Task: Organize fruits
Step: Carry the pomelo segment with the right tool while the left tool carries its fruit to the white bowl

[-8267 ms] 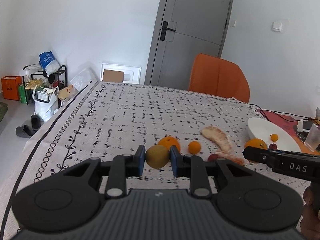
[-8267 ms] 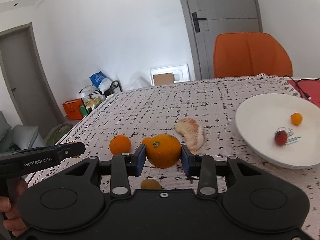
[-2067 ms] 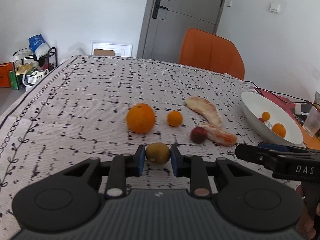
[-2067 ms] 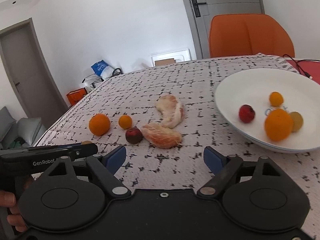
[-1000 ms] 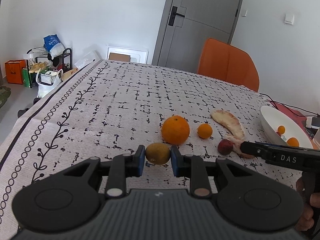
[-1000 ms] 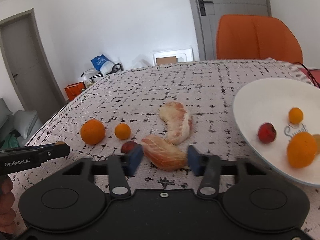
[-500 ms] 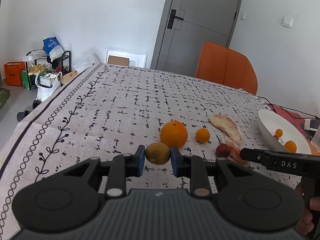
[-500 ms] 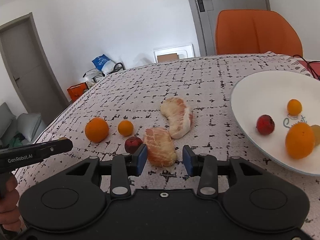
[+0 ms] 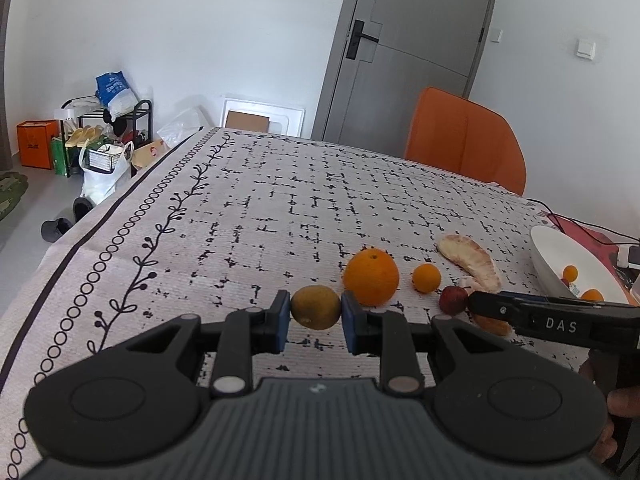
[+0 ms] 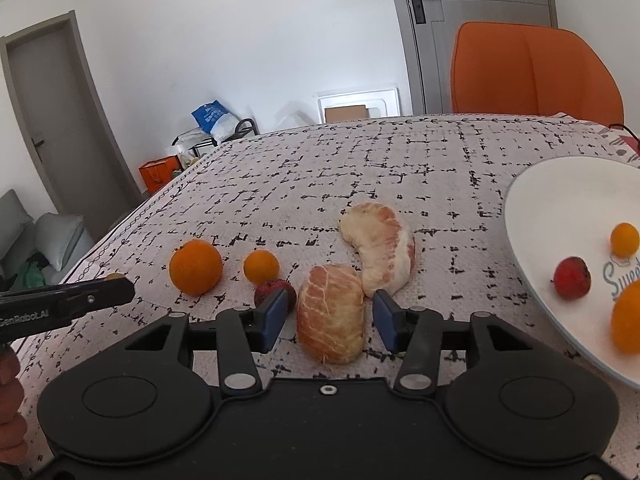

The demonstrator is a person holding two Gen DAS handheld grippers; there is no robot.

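A: While the left gripper (image 9: 315, 312) is clamped on the kiwi (image 9: 315, 307), with both blue pads pressed to its sides, where does that sit relative to the white bowl (image 10: 560, 200)?

B: Well to the left of the bowl, above the patterned tablecloth (image 9: 280, 208). Whether the kiwi is clear of the cloth, I cannot tell. The large orange (image 9: 371, 278) lies just beyond it, on the bowl's side.

A: And the right gripper (image 10: 331, 316)?

B: Its jaws stand apart on either side of a peeled pomelo segment (image 10: 331, 324), with a gap at each pad, so nothing is pinched. That segment lies on the cloth, left of the bowl, touching a second, curved segment (image 10: 380, 248) behind it.

A: What else lies left of the bowl?

B: A small tangerine (image 10: 261, 266) and a dark red fruit (image 10: 272, 290), just beside the near segment.

A: Inside the bowl?

B: A small tangerine (image 10: 624, 239), a red fruit (image 10: 572, 278) and an orange (image 10: 628, 316).
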